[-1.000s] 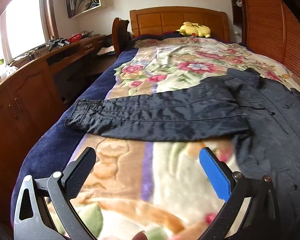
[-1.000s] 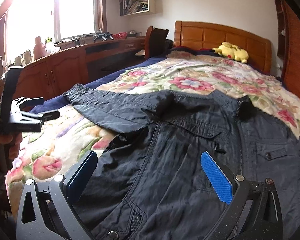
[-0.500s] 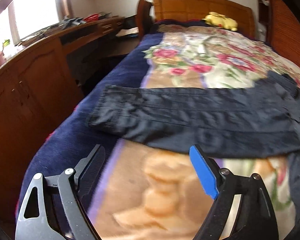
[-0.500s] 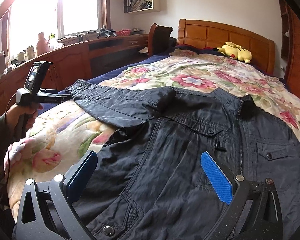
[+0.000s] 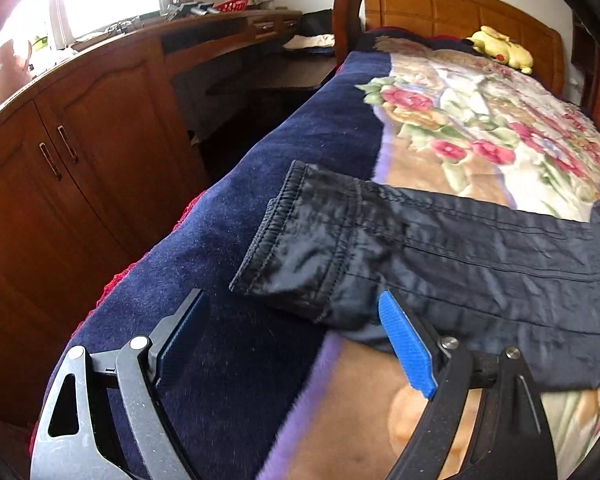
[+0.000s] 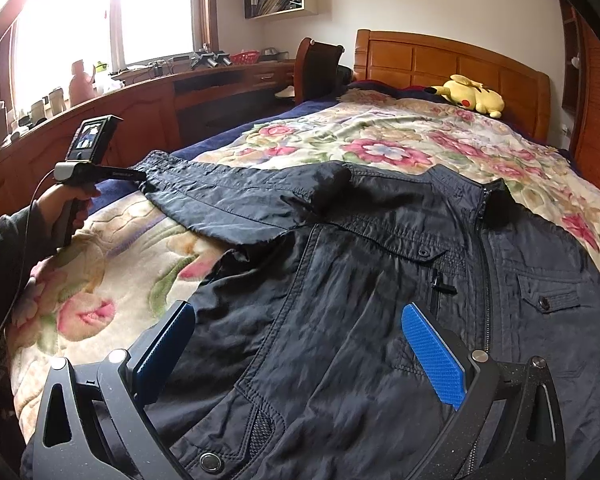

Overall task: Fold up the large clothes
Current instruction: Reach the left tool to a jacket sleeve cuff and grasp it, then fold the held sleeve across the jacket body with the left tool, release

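So the left gripper (image 5: 288, 344) has swung out over the last second and now sits right at the sleeve cuff (image 5: 296, 240), jaws wide apart, nothing in them yet; looks like it's lining up to grab the cuff and fold the sleeve in. The right gripper (image 6: 300, 348) hasn't really budged, hovering wide open and empty over the jacket (image 6: 380, 280), which lies spread flat on the bed (image 6: 380, 140). Plush toy (image 6: 466, 94) way back by the headboard.

Both grippers, left gripper (image 5: 296, 344) and right gripper (image 6: 300, 350): black frames, silver screws, blue ribbed pads (image 6: 434, 360). Left hand (image 6: 70, 204): bare skin, dark sleeve (image 6: 8, 248), thin cable (image 6: 26, 240) trailing.
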`<state>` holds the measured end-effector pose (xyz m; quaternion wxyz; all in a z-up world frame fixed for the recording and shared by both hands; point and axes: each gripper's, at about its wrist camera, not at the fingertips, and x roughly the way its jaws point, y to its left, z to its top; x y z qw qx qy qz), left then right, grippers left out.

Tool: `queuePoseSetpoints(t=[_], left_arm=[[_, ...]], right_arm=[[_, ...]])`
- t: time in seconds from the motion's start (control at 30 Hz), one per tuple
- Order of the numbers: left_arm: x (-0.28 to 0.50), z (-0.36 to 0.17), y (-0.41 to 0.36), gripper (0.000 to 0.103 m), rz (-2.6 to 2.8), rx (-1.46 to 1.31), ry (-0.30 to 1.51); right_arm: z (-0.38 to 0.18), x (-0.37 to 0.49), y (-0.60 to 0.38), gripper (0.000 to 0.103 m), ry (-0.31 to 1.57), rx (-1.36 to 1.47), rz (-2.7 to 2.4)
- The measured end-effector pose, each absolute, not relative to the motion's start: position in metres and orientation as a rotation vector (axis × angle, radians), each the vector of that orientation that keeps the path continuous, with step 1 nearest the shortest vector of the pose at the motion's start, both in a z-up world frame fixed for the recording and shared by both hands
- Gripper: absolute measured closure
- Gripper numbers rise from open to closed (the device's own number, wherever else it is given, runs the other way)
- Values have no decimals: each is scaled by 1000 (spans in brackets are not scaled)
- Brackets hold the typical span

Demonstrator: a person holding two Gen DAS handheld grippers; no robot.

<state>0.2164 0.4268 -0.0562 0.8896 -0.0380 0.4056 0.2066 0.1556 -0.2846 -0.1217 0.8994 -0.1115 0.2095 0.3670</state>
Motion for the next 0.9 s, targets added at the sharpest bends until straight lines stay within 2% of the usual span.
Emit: queuePoseSetpoints(t=[0.07,0.13,0.3,0.37,0.47,0.63,0.9], left_arm=[[222,-59,429,17,444,-69,850],[225,-61,431,22,434,-74,854],[231,-64,428,52,384,-96,873],[231,-62,426,71,373,-103,871],[229,-57,417,85,373,-82,871],[214,-28,386,91,371,-32,805],[186,22,297,91,249,-8,676]], right_arm=[[-123,156,-285,0,437,-234,755],[-123,156,-285,0,440,-238,756],[-123,155,-286,0,435,-237,757],[-122,155,-287,0,434,-235,760],[-120,153,-289,0,430,-229,764],[-112,145,-295,0,410,-225,764],[-94,128,-315,0,347,-229,748]])
